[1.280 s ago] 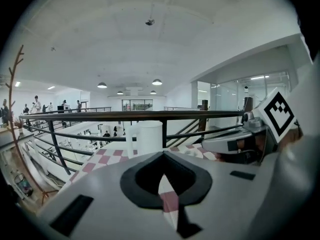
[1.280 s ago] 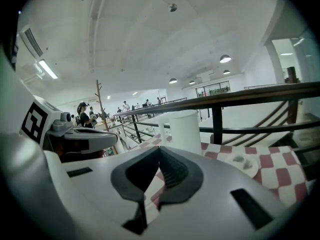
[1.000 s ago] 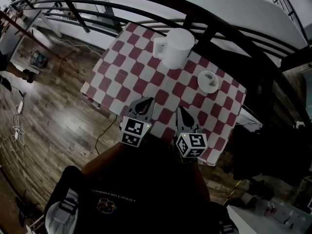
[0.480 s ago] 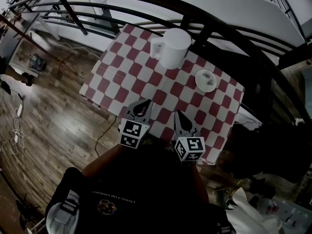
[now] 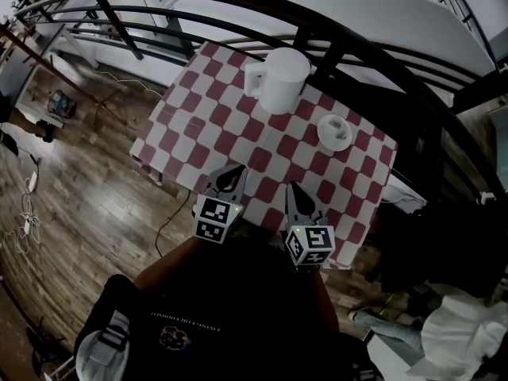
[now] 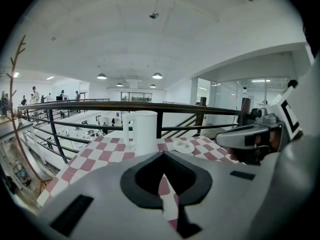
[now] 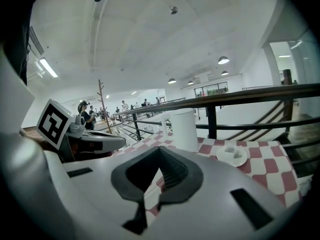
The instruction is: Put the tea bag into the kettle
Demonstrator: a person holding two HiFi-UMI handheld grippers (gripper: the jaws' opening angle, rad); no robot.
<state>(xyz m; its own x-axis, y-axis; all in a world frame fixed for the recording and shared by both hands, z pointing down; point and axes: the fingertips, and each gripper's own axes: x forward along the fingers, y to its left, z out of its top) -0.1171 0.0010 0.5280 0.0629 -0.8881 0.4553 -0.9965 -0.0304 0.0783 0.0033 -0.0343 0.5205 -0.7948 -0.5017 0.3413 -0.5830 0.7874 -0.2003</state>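
1. Two closed claws at the near edge of the checked table [image 5: 198, 125]. On the left, left gripper [image 5: 230, 175], jaws pressed together on nothing. Poses little risk where it sits, but could clip the table edge if swung forward low.
2. Farther off and left of centre, white kettle [image 5: 279, 78], upright close to the black railing [image 5: 238, 10]. Looks covered on top, though hard to tell for sure. Would block the drop if a lid is on, and could tip toward the rail if nudged by a reaching claw.
3. Just right of the left one, right gripper [image 5: 295, 193], likewise shut and empty. Needs to open before any pick, and would shove the bag instead of pinching it if left closed.
4. Far right, tea bag [image 5: 336, 128] lying on a small white saucer [image 5: 321, 136], to the right of the kettle and well apart from both claws. Looks small, limp and light, so likely to slip from a shallow pinch. Could drag the saucer toward the table's right edge, or catch on the kettle's rim and hang outside.
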